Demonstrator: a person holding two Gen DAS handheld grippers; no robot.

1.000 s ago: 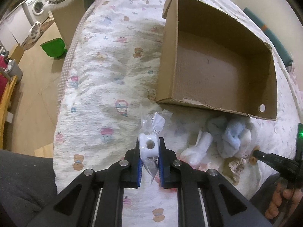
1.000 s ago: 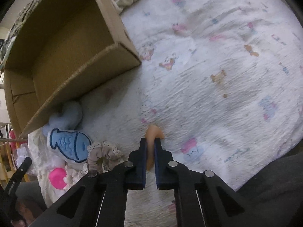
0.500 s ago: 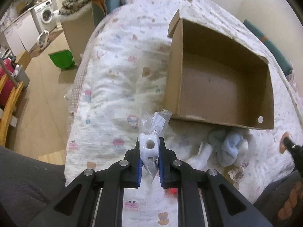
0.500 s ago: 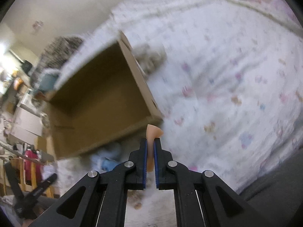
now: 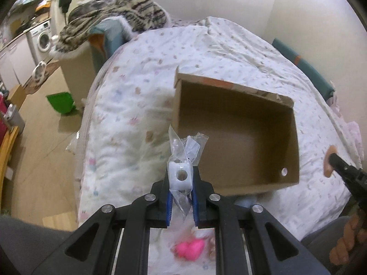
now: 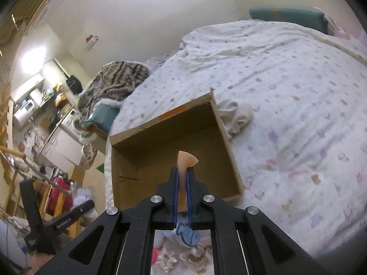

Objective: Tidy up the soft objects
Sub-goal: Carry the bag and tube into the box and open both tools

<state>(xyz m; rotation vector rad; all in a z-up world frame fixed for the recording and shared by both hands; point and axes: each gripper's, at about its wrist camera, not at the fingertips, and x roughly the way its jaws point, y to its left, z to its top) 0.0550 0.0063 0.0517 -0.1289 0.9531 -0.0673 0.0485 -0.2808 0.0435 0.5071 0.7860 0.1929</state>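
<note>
A bed (image 5: 229,52) fills most of the room, covered by a white quilt (image 6: 298,96) printed with small pastel figures. Plain cream walls (image 6: 149,11) rise behind it. A teal cushion (image 6: 286,17) lies along the far edge by the wall. At the bed's far left end a striped furry blanket (image 5: 114,6) is heaped. Left of the bed runs a wooden floor (image 5: 41,142) with a green bin (image 5: 60,103); farther off stands a washing machine (image 5: 42,39) under a counter.
</note>
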